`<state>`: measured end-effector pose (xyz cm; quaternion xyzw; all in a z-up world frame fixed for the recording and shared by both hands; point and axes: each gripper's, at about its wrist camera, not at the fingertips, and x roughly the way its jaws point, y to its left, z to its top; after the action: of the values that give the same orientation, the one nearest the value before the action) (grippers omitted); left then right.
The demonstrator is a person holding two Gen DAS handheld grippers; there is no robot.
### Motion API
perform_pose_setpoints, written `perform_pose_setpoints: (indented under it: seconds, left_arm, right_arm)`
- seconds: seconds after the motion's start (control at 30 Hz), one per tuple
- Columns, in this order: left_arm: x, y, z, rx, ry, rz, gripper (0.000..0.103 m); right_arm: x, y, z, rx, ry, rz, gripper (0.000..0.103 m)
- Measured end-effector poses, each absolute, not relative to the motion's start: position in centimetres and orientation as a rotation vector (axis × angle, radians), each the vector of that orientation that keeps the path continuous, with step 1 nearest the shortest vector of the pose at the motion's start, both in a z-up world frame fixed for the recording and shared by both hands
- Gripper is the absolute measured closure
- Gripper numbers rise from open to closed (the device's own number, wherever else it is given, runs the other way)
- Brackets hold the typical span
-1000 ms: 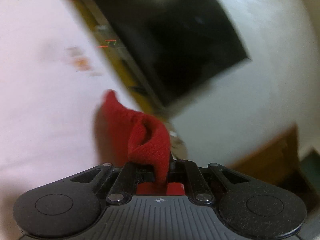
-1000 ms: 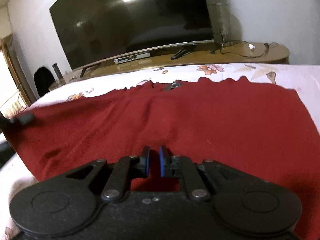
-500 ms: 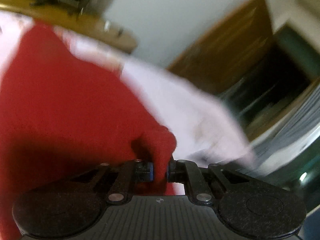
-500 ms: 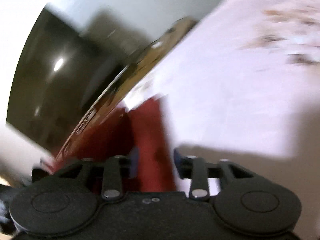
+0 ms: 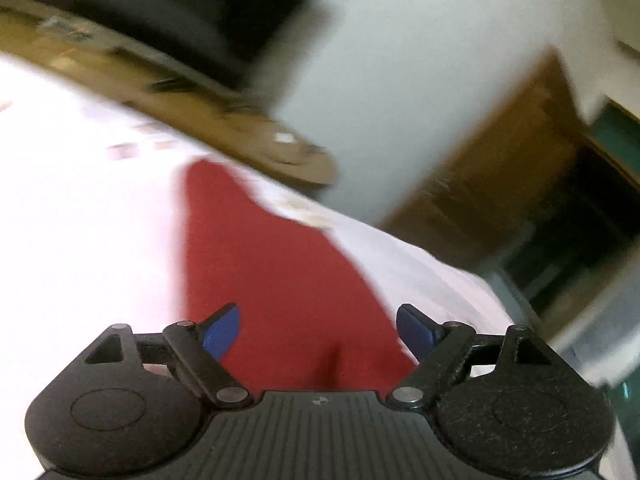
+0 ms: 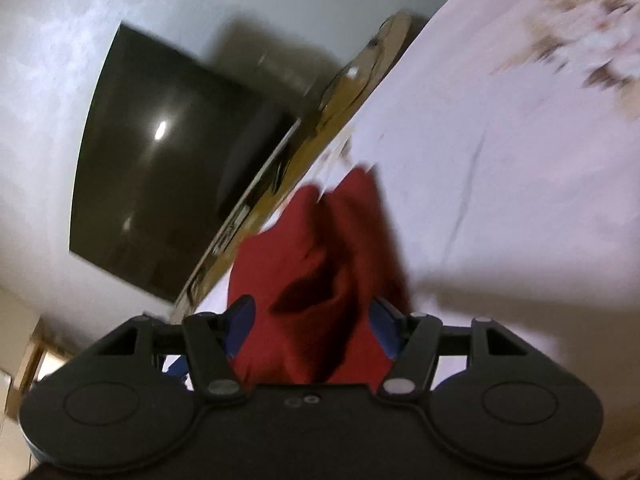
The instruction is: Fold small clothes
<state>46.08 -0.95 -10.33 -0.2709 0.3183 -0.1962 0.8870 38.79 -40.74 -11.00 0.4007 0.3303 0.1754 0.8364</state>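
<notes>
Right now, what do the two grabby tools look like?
Both are black plastic. Each tool, left and right, has two slanted arms with silver pins, blue pads at the tips, and two round black discs. The left body is ridged; the right is smooth.

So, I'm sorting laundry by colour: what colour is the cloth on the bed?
Solid dark red cloth; clearest in the right wrist view.

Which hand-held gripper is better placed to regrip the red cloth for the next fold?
Right, probably. The right hand-held gripper has a raised fold of the red cloth between its opening jaws; the left hand-held gripper, also opening, is over flat cloth.
</notes>
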Motion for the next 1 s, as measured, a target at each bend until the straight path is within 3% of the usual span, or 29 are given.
perform_pose_setpoints:
  seconds: [0.23, 0.5, 0.53, 0.57, 0.63, 1.0]
  left_arm:
    - [44.6, 0.8, -14.0, -0.588, 0.755, -0.262, 0.019]
    - [46.6, 0.9, -15.2, -0.596, 0.769, -0.207, 0.019]
    - [46.9, 0.8, -15.3, -0.595, 0.772, -0.204, 0.019]
    - [47.3, 0.7, -15.2, -0.592, 0.775, -0.197, 0.019]
    - [48.1, 0.7, -15.1, -0.592, 0.777, -0.185, 0.019]
    - [50.1, -1.1, -13.8, -0.516, 0.790, -0.234, 0.019]
  right_arm:
    - [42.0, -38.6, -13.4, 0.973, 0.787, 0.383, 0.038]
    - [44.4, -37.4, -13.2, 0.917, 0.753, 0.398, 0.040]
    - [44.8, -37.2, -13.3, 0.903, 0.756, 0.403, 0.048]
    - [44.9, -37.0, -13.3, 0.879, 0.760, 0.395, 0.065]
    - [44.8, -36.4, -13.0, 0.785, 0.777, 0.369, 0.084]
    - [38.8, -35.3, -8.1, 0.562, 0.587, 0.393, 0.090]
